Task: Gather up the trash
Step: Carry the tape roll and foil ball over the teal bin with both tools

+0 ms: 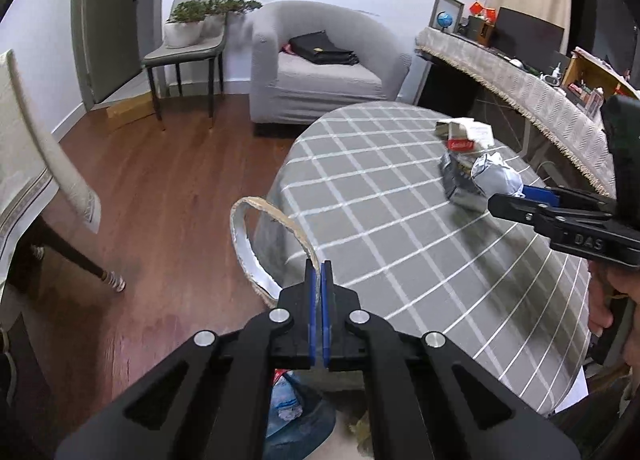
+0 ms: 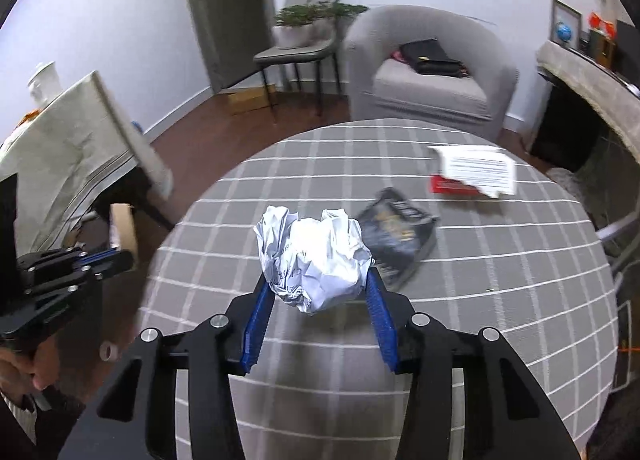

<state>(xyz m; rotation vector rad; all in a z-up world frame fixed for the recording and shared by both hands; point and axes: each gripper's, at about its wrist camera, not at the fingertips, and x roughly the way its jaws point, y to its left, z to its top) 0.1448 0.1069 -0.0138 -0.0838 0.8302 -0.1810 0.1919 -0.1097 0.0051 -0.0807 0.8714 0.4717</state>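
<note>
My right gripper [image 2: 318,284] is shut on a crumpled white paper ball [image 2: 312,256] and holds it above the round table with the grey checked cloth [image 2: 480,300]. The ball also shows in the left wrist view [image 1: 496,175]. A dark foil wrapper [image 2: 400,236] and a torn red-and-white box [image 2: 472,171] lie on the table beyond it. My left gripper [image 1: 319,272] is shut on the rim of a bag with a brown edge and silver lining [image 1: 256,227], held open beside the table's left edge. The bag's body is hidden below.
A grey armchair [image 1: 320,63] with a black bag stands behind the table. A chair with potted plants [image 1: 188,35] is by the door. A cloth-covered side table [image 1: 520,79] lies at right, and another covered table [image 1: 24,163] at left.
</note>
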